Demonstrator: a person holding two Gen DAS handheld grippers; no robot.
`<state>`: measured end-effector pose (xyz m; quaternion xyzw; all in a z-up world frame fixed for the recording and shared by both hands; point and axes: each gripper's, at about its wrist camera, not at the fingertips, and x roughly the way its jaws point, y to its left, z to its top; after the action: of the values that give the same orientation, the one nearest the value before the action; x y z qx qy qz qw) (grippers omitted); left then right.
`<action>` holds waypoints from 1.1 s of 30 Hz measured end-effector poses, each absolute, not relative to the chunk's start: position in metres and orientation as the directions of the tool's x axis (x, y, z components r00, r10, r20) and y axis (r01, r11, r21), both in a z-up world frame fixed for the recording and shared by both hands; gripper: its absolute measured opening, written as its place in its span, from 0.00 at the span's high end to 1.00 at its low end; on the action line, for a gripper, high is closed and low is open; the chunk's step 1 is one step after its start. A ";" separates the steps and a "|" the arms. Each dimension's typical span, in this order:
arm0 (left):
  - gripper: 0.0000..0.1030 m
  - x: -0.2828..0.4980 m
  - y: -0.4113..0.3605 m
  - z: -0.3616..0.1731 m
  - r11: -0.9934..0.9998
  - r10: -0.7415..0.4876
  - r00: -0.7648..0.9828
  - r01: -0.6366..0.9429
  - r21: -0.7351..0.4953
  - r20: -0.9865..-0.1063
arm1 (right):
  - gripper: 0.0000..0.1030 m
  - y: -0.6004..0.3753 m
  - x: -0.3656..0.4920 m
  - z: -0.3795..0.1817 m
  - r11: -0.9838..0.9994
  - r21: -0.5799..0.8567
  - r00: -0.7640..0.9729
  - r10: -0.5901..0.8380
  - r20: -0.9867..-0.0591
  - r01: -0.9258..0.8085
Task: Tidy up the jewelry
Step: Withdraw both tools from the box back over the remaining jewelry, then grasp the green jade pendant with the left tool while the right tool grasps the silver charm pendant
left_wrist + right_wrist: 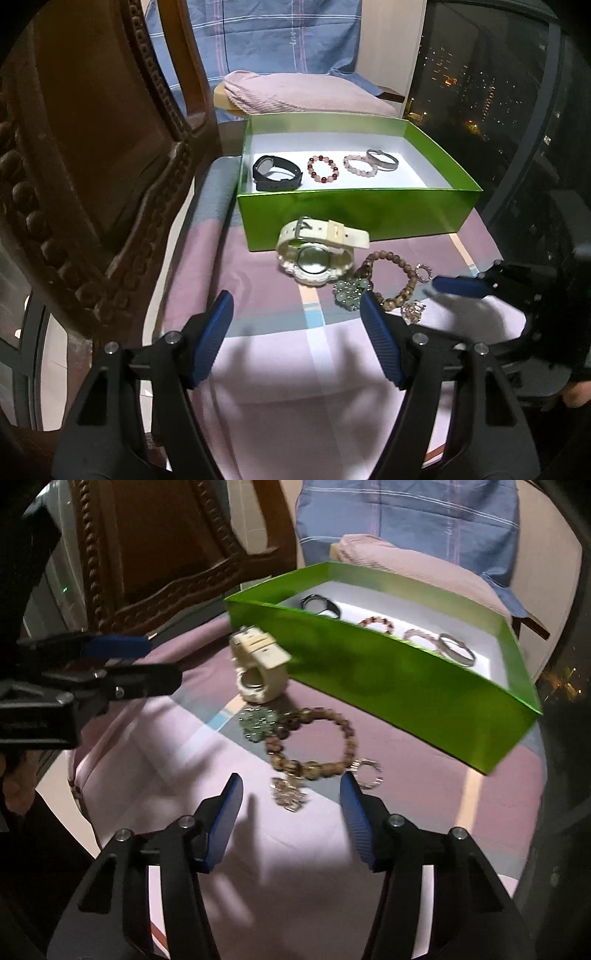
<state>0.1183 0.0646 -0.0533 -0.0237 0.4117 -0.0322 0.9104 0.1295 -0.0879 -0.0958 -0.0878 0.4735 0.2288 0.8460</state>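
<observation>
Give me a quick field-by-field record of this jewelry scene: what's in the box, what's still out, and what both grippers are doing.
container: open green cardboard box with white inside
in box, left to right: black strap watch; red and pink bead bracelet; pale pink bead bracelet; silver bangle
on cloth in front of box: white strap watch; pale green stone pendant; brown wooden bead bracelet; small silver ring; silver charm
left gripper: open, empty, above the cloth
right gripper: open, fingers either side of the silver charm
</observation>
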 end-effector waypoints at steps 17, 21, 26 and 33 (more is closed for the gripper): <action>0.41 0.132 0.025 -0.084 0.987 -0.100 0.597 0.164 -0.001 -0.796 | 0.80 -0.116 0.123 -0.068 0.909 0.119 0.498 0.325 -0.804 -0.400; 0.53 0.146 0.014 -0.100 0.983 -0.104 0.564 0.181 0.000 -0.819 | 0.80 -0.131 0.123 -0.065 0.919 0.132 0.503 0.319 -0.803 -0.372; 0.60 0.161 0.014 -0.110 0.986 -0.118 0.556 0.162 -0.032 -0.823 | 0.80 -0.137 0.121 -0.061 0.920 0.138 0.507 0.323 -0.799 -0.368; 0.81 0.166 0.016 -0.108 0.986 -0.135 0.556 0.158 -0.055 -0.820 | 0.80 -0.143 0.122 -0.064 0.923 0.135 0.510 0.316 -0.800 -0.361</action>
<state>0.1665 0.0157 -0.1081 0.0126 0.4638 -0.0829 0.8820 0.1223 -0.1426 -0.0635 -0.0245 0.4550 0.1950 0.8685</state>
